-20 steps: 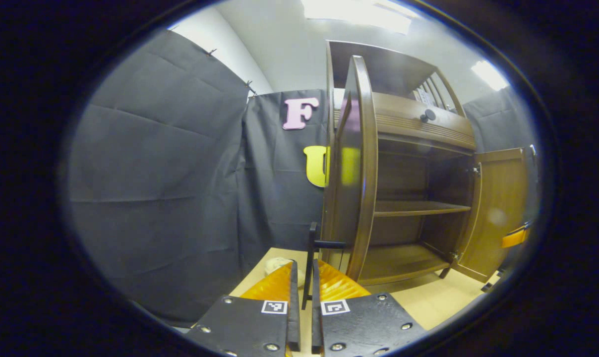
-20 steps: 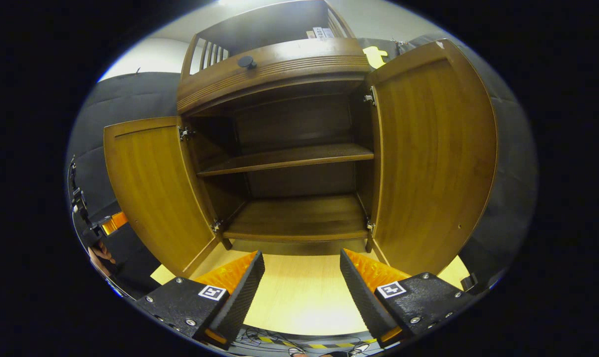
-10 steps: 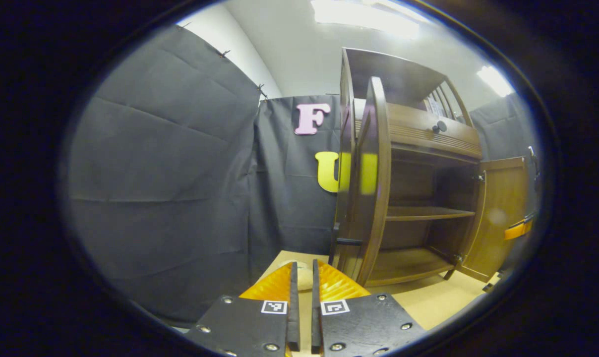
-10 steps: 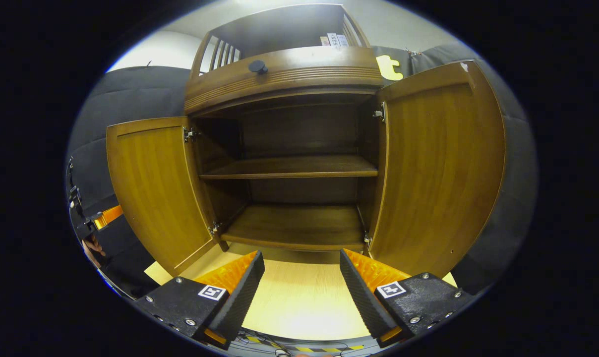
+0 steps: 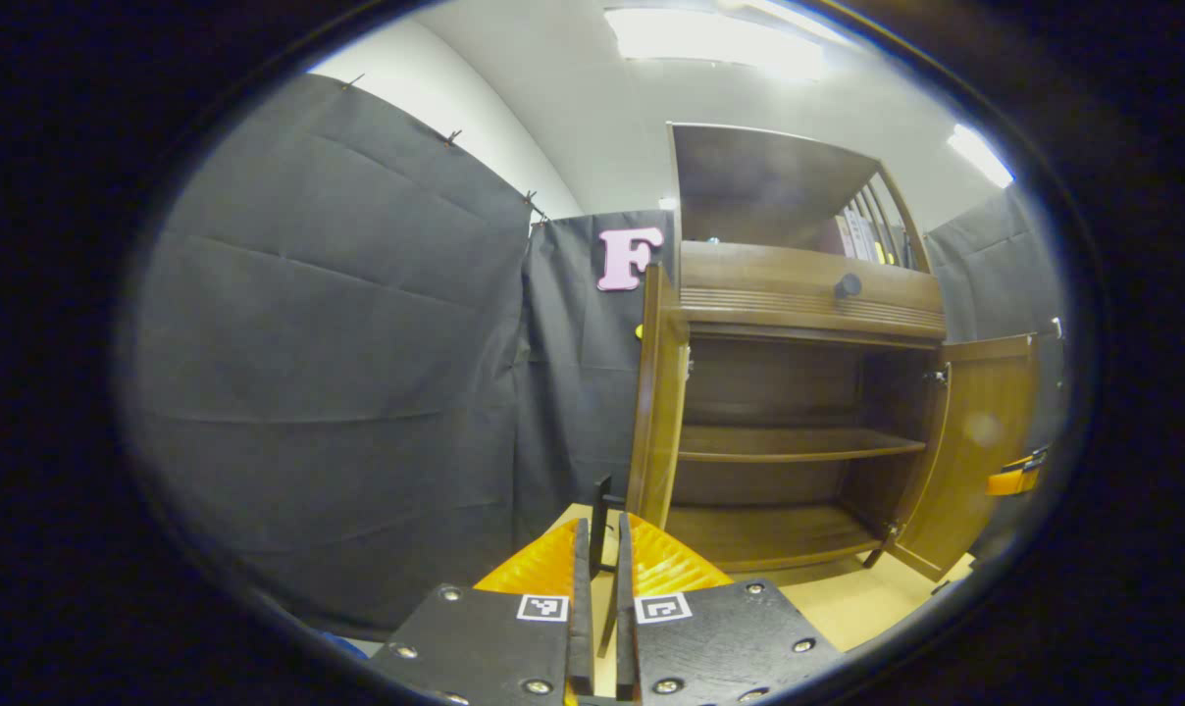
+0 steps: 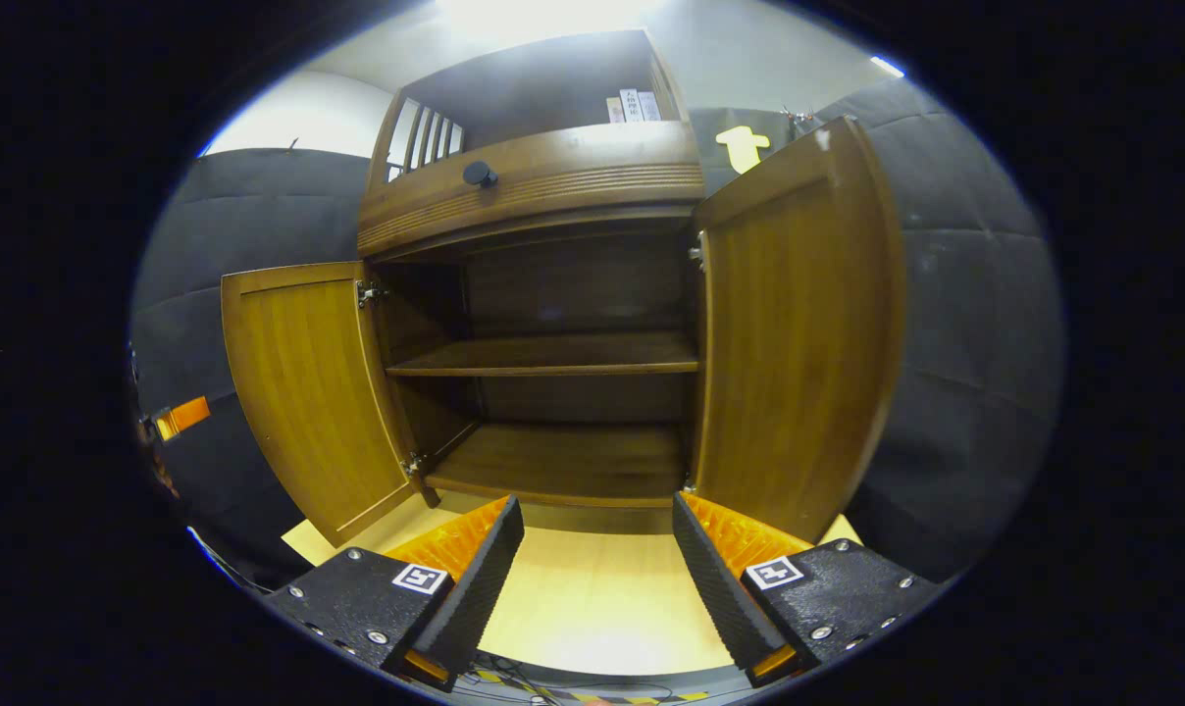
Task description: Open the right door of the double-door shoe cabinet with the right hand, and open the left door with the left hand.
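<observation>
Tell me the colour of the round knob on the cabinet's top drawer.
Black round knob, clearest in the right gripper view.

The cabinet (image 6: 543,186) is showing dark brown wood with a ribbed band across its top rail. Both doors (image 6: 798,333) are gleaming as glossy, varnished wood with visible grain, hung on small metal hinges (image 6: 367,291). The worktop (image 6: 592,598) is looking like pale, smooth wood. The booth wall (image 5: 328,373) is hanging as matt, creased cloth.
</observation>
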A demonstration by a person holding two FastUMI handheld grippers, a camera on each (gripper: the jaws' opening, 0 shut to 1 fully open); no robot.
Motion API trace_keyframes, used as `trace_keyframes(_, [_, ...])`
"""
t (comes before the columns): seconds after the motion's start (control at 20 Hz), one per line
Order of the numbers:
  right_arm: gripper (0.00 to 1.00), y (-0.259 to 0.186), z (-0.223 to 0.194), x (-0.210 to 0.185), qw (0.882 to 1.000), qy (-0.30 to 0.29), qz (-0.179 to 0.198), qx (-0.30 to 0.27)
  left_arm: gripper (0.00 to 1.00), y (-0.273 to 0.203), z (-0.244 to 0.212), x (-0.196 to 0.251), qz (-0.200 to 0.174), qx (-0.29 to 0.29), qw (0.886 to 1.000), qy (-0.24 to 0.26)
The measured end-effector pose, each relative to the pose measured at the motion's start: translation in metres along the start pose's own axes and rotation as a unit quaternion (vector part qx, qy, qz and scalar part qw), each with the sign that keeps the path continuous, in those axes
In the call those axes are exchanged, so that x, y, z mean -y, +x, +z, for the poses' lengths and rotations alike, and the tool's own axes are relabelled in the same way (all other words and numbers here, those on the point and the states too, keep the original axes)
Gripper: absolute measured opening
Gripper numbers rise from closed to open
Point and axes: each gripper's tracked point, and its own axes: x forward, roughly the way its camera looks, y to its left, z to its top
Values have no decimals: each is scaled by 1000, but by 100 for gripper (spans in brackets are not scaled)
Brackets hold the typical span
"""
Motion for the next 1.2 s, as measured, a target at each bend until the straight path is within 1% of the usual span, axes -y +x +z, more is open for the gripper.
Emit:
trace_keyframes(0.05, [92, -10, 4, 8, 1000, -4, -2, 7, 25, -6, 10, 11, 0, 2, 1000, -6])
trace_keyframes(0.15, [92, -29, 14, 21, 1000, -13, -3, 20, 43, -22, 28, 41, -11, 12, 1000, -21])
trace_keyframes(0.25, [92, -44, 21, 28, 999, -16, -1, 34, 61, -28, 42, 56, -15, 24, 999, -27])
trace_keyframes(0.4, [92, -59, 29, 32, 999, 0, 7, 51, 89, -39, 56, 69, 16, 46, 999, -24])
trace_keyframes(0.45, [92, -62, 32, 33, 998, 5, 11, 57, 98, -40, 56, 76, 19, 47, 999, -17])
trace_keyframes(0.55, [92, -64, 37, 33, 998, 10, 18, 61, 98, -40, 50, 94, 13, 33, 999, 7])
trace_keyframes(0.65, [92, -65, 42, 39, 998, 5, 14, 68, 98, -41, 52, 102, 6, 27, 999, 38])
trace_keyframes(0.7, [92, -65, 46, 40, 997, 6, 10, 72, 98, -39, 54, 108, -3, 25, 998, 55])
trace_keyframes(0.75, [94, -64, 50, 40, 997, 7, 6, 76, 98, -36, 53, 114, -14, 19, 997, 67])
trace_keyframes(0.8, [94, -63, 53, 41, 997, 10, 0, 78, 98, -31, 49, 122, -25, 13, 997, 74])
trace_keyframes(1.0, [91, -55, 64, 36, 995, 29, -38, 85, 99, -10, 46, 146, -64, 10, 995, 78])
trace_keyframes(1.05, [94, -54, 66, 31, 994, 33, -47, 91, 99, -6, 42, 149, -69, 8, 995, 76])
trace_keyframes(1.1, [94, -50, 67, 27, 994, 34, -55, 94, 99, -3, 35, 149, -72, 3, 995, 73])
trace_keyframes(1.15, [91, -46, 66, 22, 993, 30, -60, 94, 98, 0, 29, 147, -73, -2, 995, 66])
trace_keyframes(1.2, [94, -43, 65, 17, 993, 25, -67, 92, 98, 6, 18, 145, -75, -13, 996, 53])
